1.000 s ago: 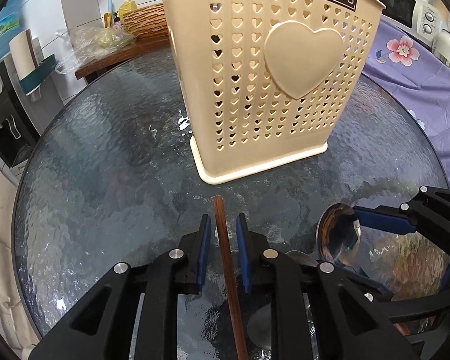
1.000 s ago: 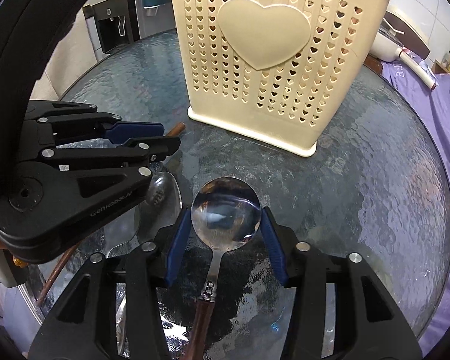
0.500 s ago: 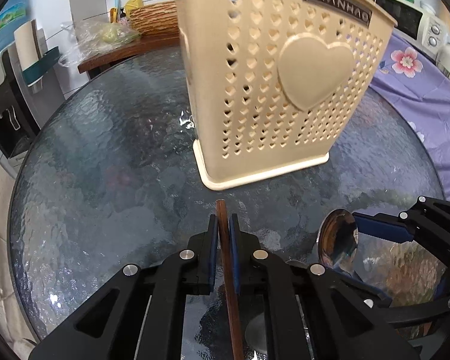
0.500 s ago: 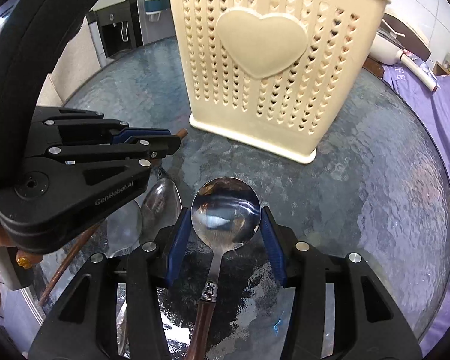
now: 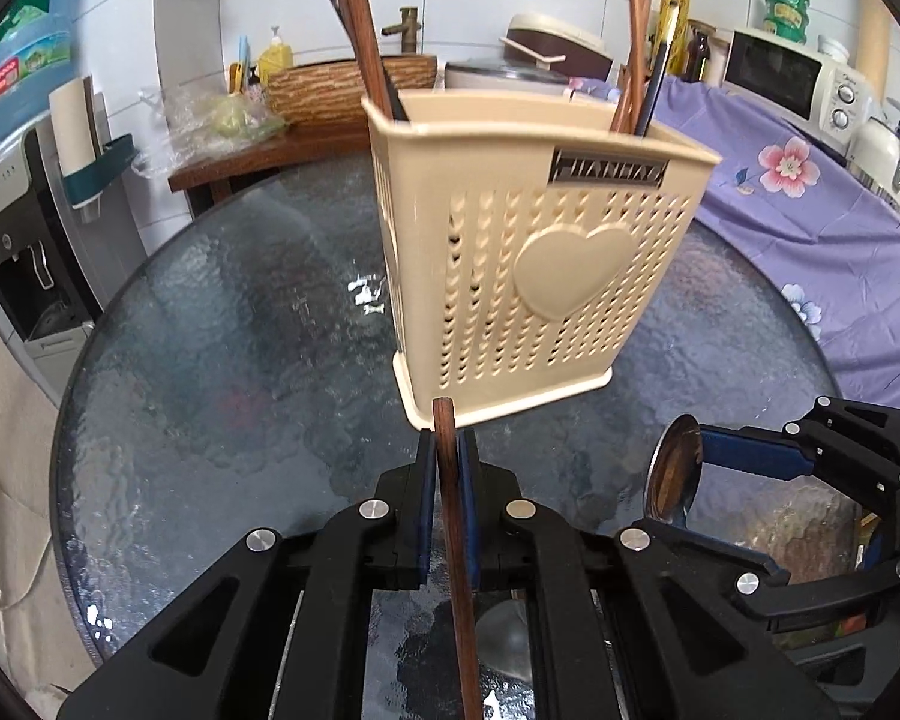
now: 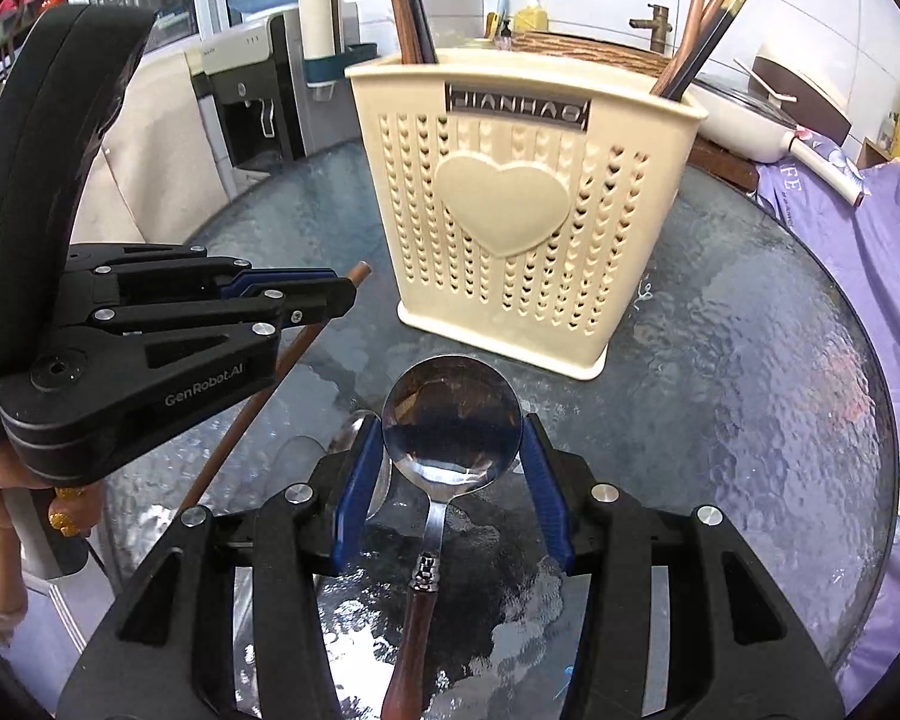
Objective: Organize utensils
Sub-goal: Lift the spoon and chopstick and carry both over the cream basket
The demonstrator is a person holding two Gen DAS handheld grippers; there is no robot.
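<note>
Matte black left hand-held gripper [image 6: 330,294], white "GenRobot.AI" lettering, silver screws; right hand-held gripper [image 6: 453,480] black too, blue finger pads [image 6: 354,498]. Bare skin, glittery gold nails [image 6: 69,519].

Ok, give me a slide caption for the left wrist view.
Left gripper shut on a wooden chopstick, facing the beige utensil holder.

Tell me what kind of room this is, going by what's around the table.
Most likely a home kitchen or dining corner. A microwave sits on a counter draped in purple floral cloth, a rice cooker stands behind the beige utensil holder, and a water dispenser stands by the wall.
</note>
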